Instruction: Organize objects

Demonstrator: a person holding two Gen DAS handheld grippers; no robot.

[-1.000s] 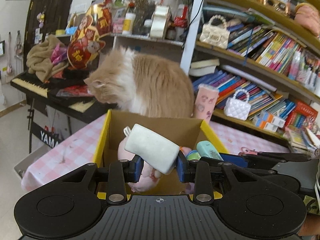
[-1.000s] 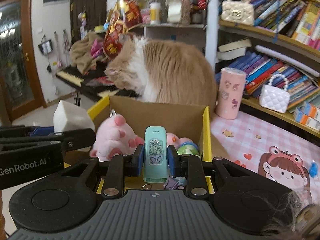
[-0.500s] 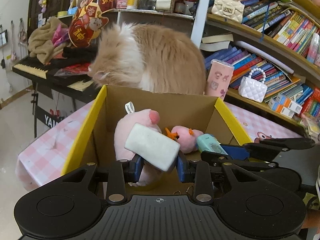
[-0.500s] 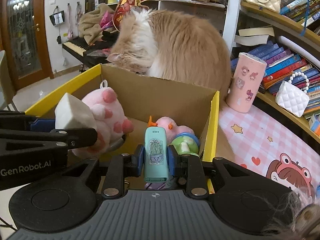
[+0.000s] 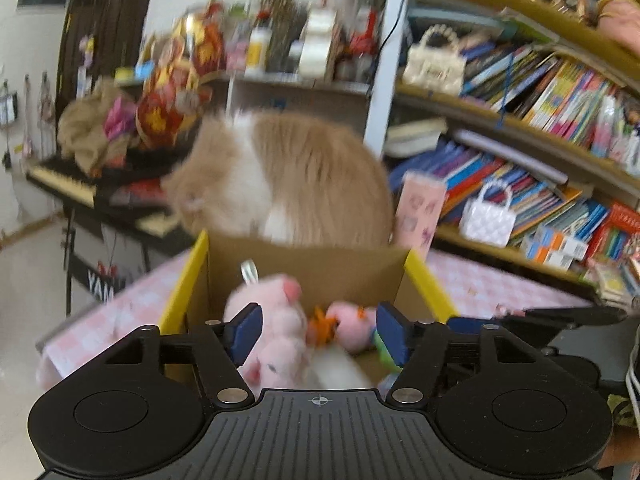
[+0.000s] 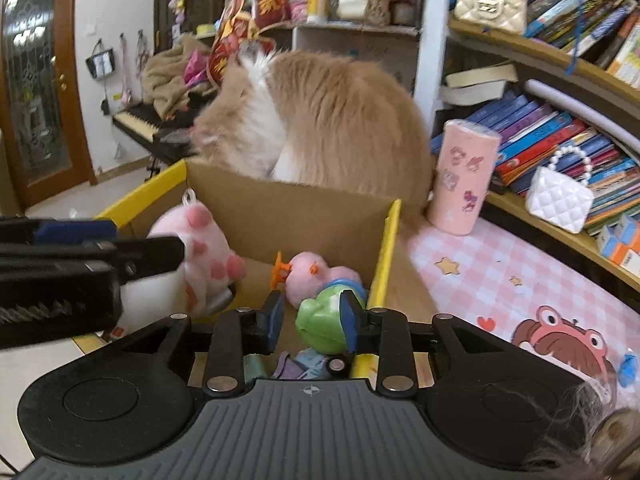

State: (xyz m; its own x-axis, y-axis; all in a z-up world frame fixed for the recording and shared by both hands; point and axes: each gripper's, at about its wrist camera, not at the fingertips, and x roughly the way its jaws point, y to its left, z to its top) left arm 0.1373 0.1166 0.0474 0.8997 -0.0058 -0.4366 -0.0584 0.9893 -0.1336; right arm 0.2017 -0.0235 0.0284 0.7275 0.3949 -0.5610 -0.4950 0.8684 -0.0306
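Left wrist view: you are holding the left gripper (image 5: 319,334) spread wide over the cardboard box (image 5: 320,268), gripping nothing. A white block (image 5: 340,368), blurred, is lying in the box just beside the pink plush (image 5: 276,320). Right wrist view: you are keeping the right gripper (image 6: 310,318) parted and empty above the green toy (image 6: 322,322). A cat (image 6: 320,120) is sitting behind the box on the pink tabletop (image 6: 500,272).

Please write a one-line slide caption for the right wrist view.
Open right gripper above yellow-edged cardboard box of plush toys, fluffy orange-and-white cat behind.
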